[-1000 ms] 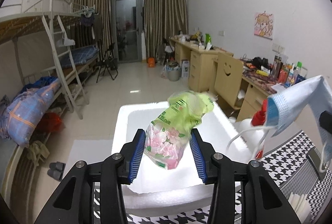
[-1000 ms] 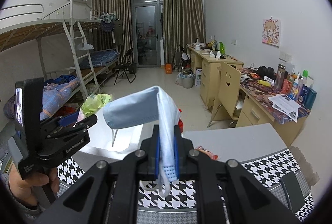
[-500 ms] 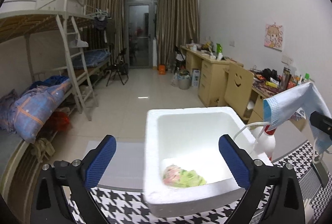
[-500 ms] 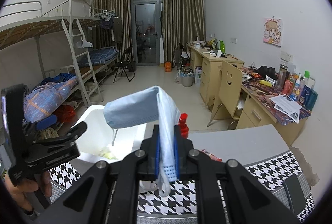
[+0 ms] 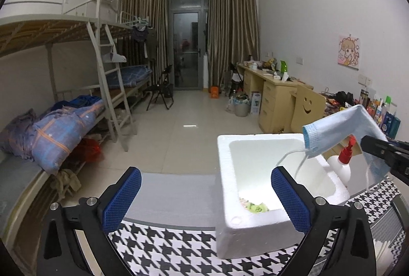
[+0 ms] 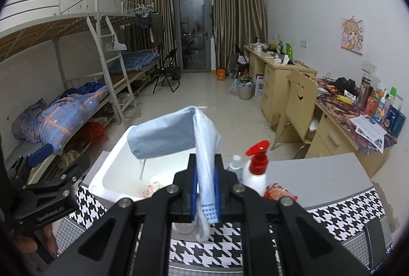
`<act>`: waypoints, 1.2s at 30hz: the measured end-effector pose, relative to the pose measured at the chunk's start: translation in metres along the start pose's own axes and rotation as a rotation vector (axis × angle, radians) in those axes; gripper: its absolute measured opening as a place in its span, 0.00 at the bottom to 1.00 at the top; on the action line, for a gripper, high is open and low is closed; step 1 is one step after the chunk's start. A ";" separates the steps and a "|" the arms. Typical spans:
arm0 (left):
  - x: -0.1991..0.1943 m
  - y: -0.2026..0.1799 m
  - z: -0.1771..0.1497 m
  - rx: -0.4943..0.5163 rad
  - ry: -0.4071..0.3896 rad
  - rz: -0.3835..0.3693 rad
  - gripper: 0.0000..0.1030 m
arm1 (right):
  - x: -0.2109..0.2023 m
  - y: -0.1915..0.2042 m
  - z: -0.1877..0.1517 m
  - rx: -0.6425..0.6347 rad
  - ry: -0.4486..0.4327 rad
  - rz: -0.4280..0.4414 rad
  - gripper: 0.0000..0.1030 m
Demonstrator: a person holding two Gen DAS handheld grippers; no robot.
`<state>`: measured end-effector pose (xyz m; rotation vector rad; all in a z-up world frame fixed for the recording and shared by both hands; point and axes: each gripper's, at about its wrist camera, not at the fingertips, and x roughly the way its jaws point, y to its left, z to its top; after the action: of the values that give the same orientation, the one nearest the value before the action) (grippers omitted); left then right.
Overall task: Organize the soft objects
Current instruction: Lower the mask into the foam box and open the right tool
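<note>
Pump bottle (image 6: 256, 171) beside foam box (image 6: 112, 173), behind mask (image 6: 179, 135).

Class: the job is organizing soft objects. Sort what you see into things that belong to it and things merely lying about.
Job: mask, pinched in right gripper; foam box; green packet inside it; empty left gripper.
Lying about: pump bottle, red wrapper.

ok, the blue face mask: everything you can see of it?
The face mask is a light blue, pleated, soft non-woven piece with white ear loops. It is folded over and clamped near its middle in the shut right gripper. One half juts out left above the white foam box; the other hangs below the jaws with a loop. Only the gripper touches it.
</note>
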<state>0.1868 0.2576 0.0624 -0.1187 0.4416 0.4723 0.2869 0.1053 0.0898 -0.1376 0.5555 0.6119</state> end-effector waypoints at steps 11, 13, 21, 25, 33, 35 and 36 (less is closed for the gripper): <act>-0.007 0.019 -0.006 -0.024 -0.010 0.045 0.99 | 0.027 0.018 0.003 -0.016 0.064 0.033 0.14; -0.008 0.021 -0.007 -0.023 -0.011 0.048 0.99 | 0.032 0.020 0.002 -0.029 0.070 0.035 0.14; -0.011 0.033 -0.010 -0.030 -0.010 0.053 0.99 | 0.054 0.026 0.000 -0.042 0.117 0.039 0.14; -0.011 0.035 -0.013 -0.037 -0.011 0.053 0.99 | 0.062 0.027 -0.001 -0.046 0.132 0.038 0.14; -0.011 0.036 -0.014 -0.046 -0.015 0.045 0.99 | 0.082 0.029 -0.004 -0.065 0.165 0.010 0.27; -0.010 0.035 -0.016 -0.043 -0.010 0.044 0.99 | 0.087 0.030 -0.005 -0.067 0.192 0.013 0.42; -0.009 0.035 -0.016 -0.042 -0.009 0.044 0.99 | 0.087 0.030 -0.006 -0.065 0.193 0.015 0.48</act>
<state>0.1572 0.2815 0.0519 -0.1481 0.4265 0.5250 0.3255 0.1723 0.0400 -0.2563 0.7237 0.6355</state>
